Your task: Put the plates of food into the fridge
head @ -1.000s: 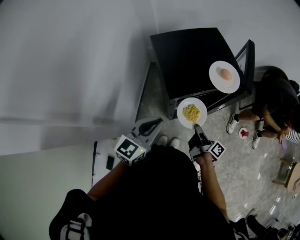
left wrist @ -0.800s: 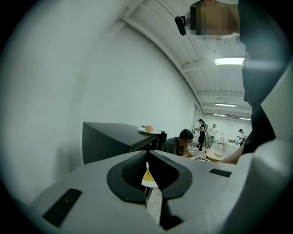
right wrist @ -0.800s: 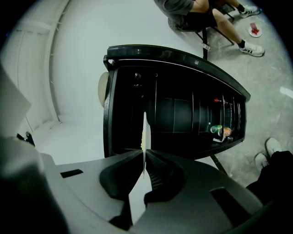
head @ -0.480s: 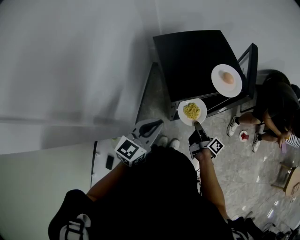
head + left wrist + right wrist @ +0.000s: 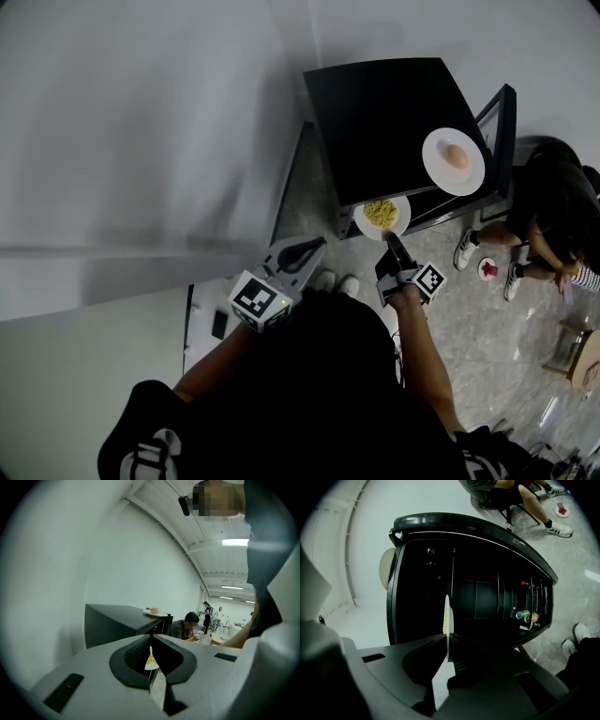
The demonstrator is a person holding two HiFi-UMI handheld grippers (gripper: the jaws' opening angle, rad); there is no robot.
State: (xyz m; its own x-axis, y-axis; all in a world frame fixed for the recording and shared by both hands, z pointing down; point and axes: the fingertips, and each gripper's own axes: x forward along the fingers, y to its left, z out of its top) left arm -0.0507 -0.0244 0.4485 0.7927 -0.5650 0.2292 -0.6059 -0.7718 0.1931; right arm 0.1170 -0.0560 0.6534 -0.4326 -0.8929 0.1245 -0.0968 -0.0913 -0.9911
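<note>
My right gripper point(image 5: 389, 238) is shut on the near rim of a white plate of yellow food point(image 5: 382, 215), holding it at the open front of the black fridge point(image 5: 389, 117). The right gripper view has that plate point(image 5: 447, 616) edge-on between the jaws of the right gripper point(image 5: 447, 644), with the dark fridge shelves point(image 5: 487, 597) right behind it. A second white plate with a tan bun-like item point(image 5: 453, 159) rests on the fridge top. My left gripper point(image 5: 312, 247) hangs back at the left, shut and empty; in its own view the left gripper point(image 5: 151, 640) has its jaw tips together.
The fridge door point(image 5: 497, 131) stands open at the right, with cans point(image 5: 525, 616) on its shelf. A person point(image 5: 553, 202) sits beside the door, feet on the marble floor, next to a small dish with something red point(image 5: 487, 268). A white wall point(image 5: 141, 122) fills the left.
My right gripper has carried the plate of yellow food forward, so its far edge now lies under the fridge's top front edge. The left gripper has barely moved.
</note>
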